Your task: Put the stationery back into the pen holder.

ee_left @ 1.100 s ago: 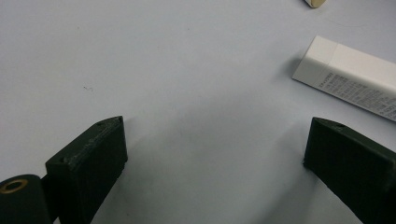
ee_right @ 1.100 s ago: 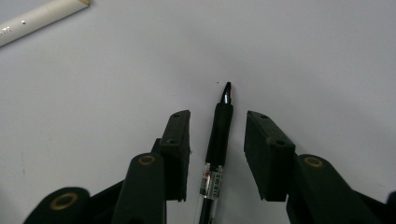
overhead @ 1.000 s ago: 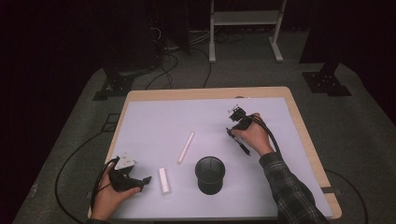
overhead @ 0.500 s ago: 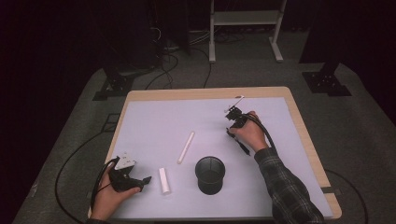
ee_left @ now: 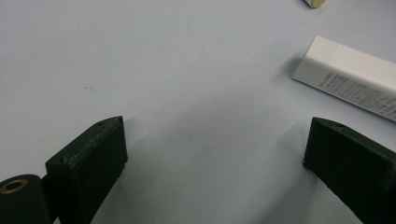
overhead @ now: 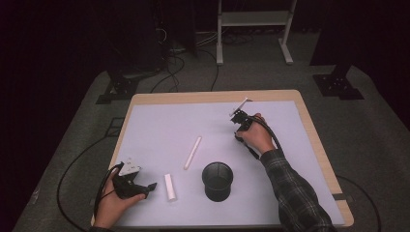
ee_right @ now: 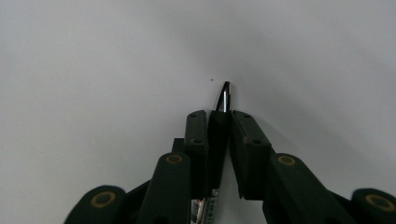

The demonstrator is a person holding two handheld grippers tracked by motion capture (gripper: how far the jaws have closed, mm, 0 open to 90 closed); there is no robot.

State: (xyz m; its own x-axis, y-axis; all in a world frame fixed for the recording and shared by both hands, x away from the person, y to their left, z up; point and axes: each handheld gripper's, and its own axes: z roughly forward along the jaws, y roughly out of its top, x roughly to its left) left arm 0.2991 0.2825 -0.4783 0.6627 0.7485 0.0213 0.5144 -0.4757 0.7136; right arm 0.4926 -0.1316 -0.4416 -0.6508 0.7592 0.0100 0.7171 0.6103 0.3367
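Observation:
My right gripper [overhead: 238, 116] is at the back right of the white mat [overhead: 159, 125], and its jaws have just been closing. In the right gripper view it [ee_right: 218, 116] is shut on a dark pen [ee_right: 225, 95] whose metal tip pokes out past the jaws. From above, the pen's light end [overhead: 243, 103] sticks out beyond the gripper. My left gripper [overhead: 151, 186] rests at the front left, open and empty [ee_left: 215, 149]. A white eraser [overhead: 170, 187] lies just right of it [ee_left: 350, 79]. A black mesh cup [overhead: 217, 181] stands at the front centre.
A white stick [overhead: 192, 152] lies slanted on the mat left of the cup, and its end [ee_left: 315, 3] shows in the left gripper view. The wooden table edge [overhead: 319, 145] runs along the right. Cables and stand legs sit on the dark floor behind.
The right hand has shifted slightly to the left with its gripper around the pen. The left hand and the other objects have not moved.

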